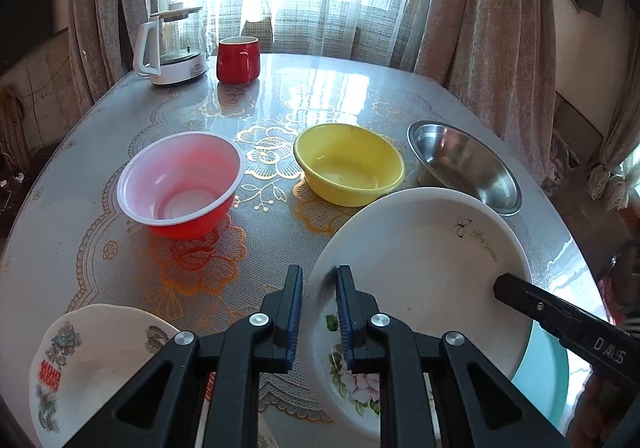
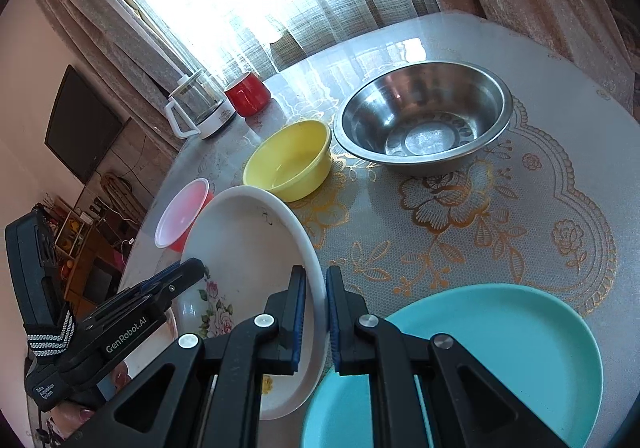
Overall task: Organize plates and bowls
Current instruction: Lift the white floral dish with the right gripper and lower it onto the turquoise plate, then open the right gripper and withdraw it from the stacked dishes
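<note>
Fingers (image 1: 344,304) of both grippers pinch white plate (image 1: 420,260), script prob. "Rose Garden".

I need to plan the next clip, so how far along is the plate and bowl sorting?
Early. Nothing looks stacked yet: the pink bowl, yellow bowl and steel bowl stand apart. In hand: the left gripper and right gripper each clamp the rim of the white floral plate, tilted above the teal plate. Left: set it down, nest bowls, gather the printed plate.
</note>
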A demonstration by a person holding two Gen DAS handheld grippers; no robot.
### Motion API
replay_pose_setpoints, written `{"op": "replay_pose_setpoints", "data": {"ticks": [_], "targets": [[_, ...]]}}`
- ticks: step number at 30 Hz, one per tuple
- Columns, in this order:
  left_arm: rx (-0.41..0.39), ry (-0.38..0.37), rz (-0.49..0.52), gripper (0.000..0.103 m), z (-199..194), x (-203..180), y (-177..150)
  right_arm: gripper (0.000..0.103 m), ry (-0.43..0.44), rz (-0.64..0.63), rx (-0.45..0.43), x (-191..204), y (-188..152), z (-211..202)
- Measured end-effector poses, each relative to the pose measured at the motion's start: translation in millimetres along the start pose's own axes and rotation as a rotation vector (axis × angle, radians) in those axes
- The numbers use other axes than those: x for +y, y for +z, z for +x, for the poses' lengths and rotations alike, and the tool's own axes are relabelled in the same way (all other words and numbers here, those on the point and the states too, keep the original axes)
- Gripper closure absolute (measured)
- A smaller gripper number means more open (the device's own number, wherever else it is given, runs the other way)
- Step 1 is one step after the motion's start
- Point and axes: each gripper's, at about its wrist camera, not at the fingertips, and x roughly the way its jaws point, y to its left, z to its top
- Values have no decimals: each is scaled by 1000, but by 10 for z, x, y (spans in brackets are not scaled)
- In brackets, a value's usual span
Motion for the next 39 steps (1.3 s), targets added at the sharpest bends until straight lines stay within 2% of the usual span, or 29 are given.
{"op": "replay_pose_setpoints", "data": {"ticks": [12,22,26,31,39], "targets": [[-10,-72,38,86,-169,-434,-207,93,4,74,-25,-330,-170,-491],[56,-131,114,86,-86,-977,-542,92,-51,154,-42,-784,-460,-917],[100,-127,137,86,14,-1110,-672,92,-73,208,-14,-992,-588,-911],[114,-124,163,87,75,-1187,-772,92,-92,259,27,-1208,-704,-785],[144,-148,140,86,32,-1120,-849,91,-56,302,45,-1332,-800,-763]]}}
